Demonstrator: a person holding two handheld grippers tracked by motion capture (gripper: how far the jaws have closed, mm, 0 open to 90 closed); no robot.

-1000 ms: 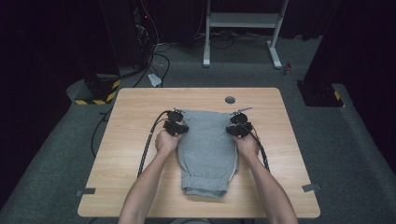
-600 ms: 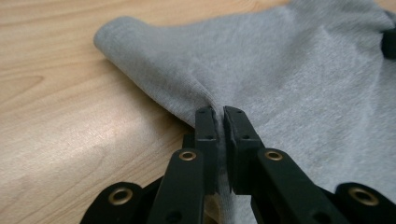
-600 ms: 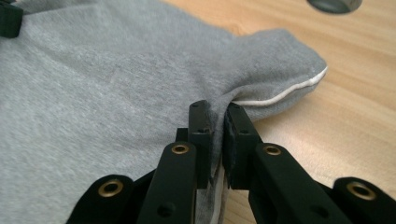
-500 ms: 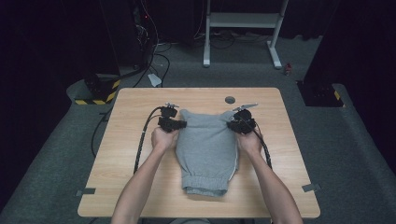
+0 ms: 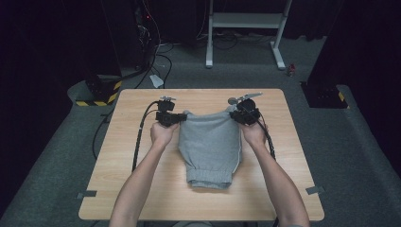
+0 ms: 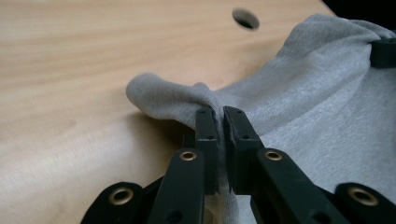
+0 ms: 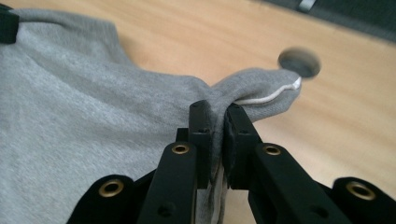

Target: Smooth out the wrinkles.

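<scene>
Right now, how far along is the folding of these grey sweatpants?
Done: the grey sweatpants already lie as a compact folded stack on the table. In hand: the left gripper and right gripper each pinch a far corner, lifting that edge. Left, probably: bringing it over toward the cuffed near end and letting go.

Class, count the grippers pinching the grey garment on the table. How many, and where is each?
2. The left gripper clamps the grey garment at its far left corner; the right gripper clamps its far right corner, beside the white stripe. None looks hidden.
</scene>
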